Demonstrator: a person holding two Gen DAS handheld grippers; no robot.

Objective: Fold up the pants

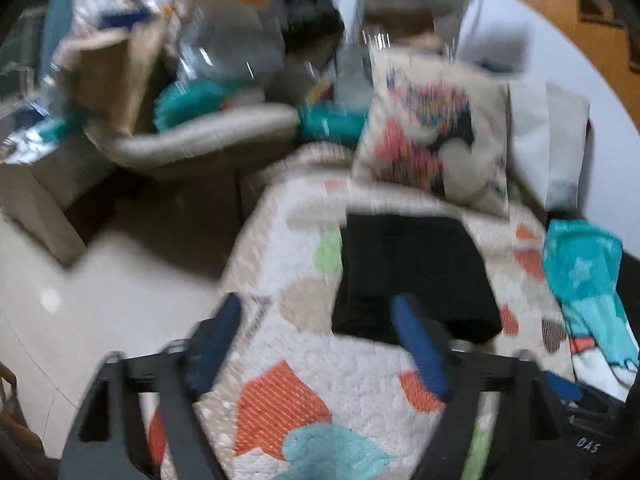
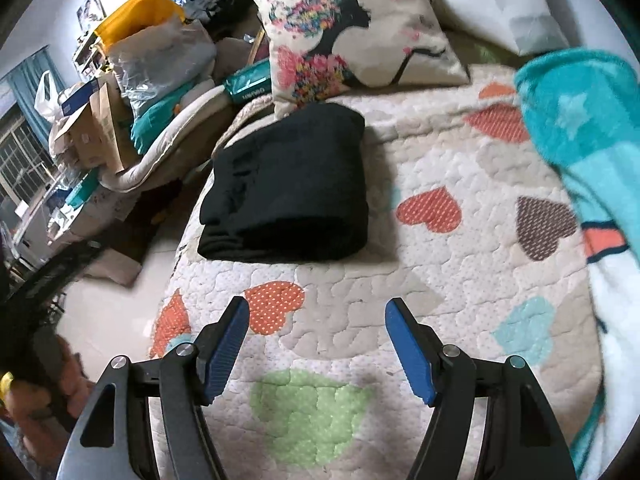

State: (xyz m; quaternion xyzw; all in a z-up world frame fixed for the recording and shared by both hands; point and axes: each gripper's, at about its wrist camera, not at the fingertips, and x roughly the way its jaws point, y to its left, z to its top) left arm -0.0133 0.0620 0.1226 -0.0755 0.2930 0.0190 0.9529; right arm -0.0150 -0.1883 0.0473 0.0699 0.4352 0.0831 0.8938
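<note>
Although motion blurred the left wrist view, the left gripper (image 1: 320, 340) plainly had its blue fingers (image 1: 218, 344) spread wide and empty above the heart-patterned quilt (image 1: 280, 392), with the black pants (image 1: 412, 276) lying just ahead of the right-hand finger as a compact dark rectangle. Beyond them a printed cushion (image 1: 432, 128) leaned at the head of the bed, and a teal blanket (image 1: 584, 272) lay off to the right. From the right wrist view, the right gripper (image 2: 316, 344) likewise stood spread and held nothing, hovering over the quilt near a green patch (image 2: 304, 416). The pants (image 2: 288, 184) sat well ahead, stacked in thick layers near the bed's left edge, just in front of the cushion (image 2: 360, 36). Judged from that tidy bundle, the folding looked essentially finished; any next move would call only for smoothing or squaring the stack, or drawing both grippers clear.
</note>
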